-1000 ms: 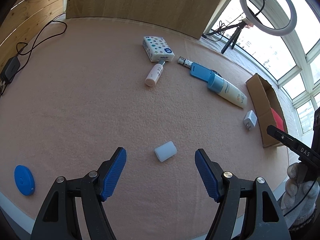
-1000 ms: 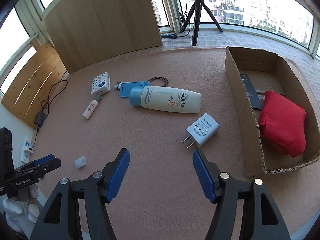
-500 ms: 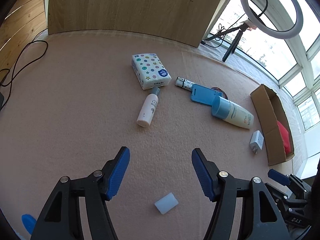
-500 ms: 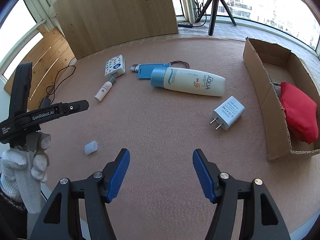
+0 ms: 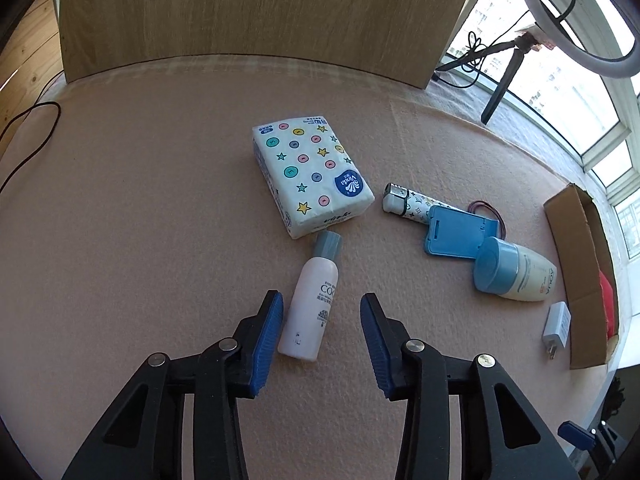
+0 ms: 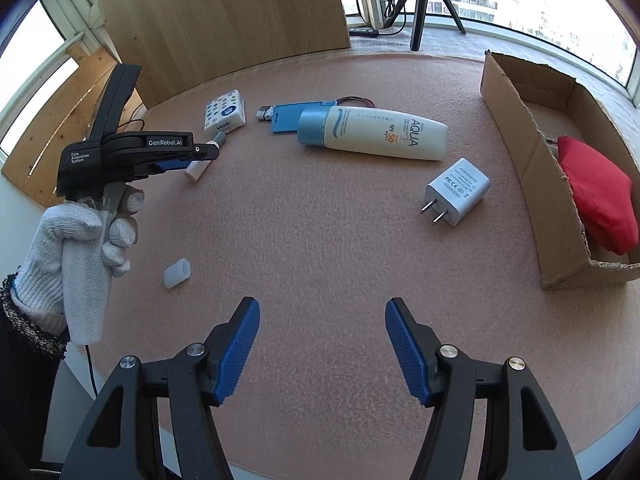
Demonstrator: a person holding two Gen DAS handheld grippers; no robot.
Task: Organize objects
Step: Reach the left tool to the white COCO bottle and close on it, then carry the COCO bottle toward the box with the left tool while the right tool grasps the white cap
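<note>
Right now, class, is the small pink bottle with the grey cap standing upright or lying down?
Lying down. The small pink bottle rests on its side on the mat, grey cap toward the tissue pack, between the open left gripper's fingers.

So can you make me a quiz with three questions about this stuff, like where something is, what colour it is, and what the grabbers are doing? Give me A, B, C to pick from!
1. Where is the red cloth bundle?
A. Inside the cardboard box
B. On top of the tissue pack
C. Under the sunscreen tube

2. What colour is the cap of the sunscreen tube?
A. Red
B. Blue
C. Black

3. What is the left gripper doing with the small pink bottle?
A. Squeezing it shut
B. Open, with the bottle lying between its fingers
C. Holding it up in the air

Answers:
1 A, the red bundle sits within the box walls.
2 B, the cap end is light blue.
3 B, there is a gap on at least one side and the bottle lies on the mat.
</note>
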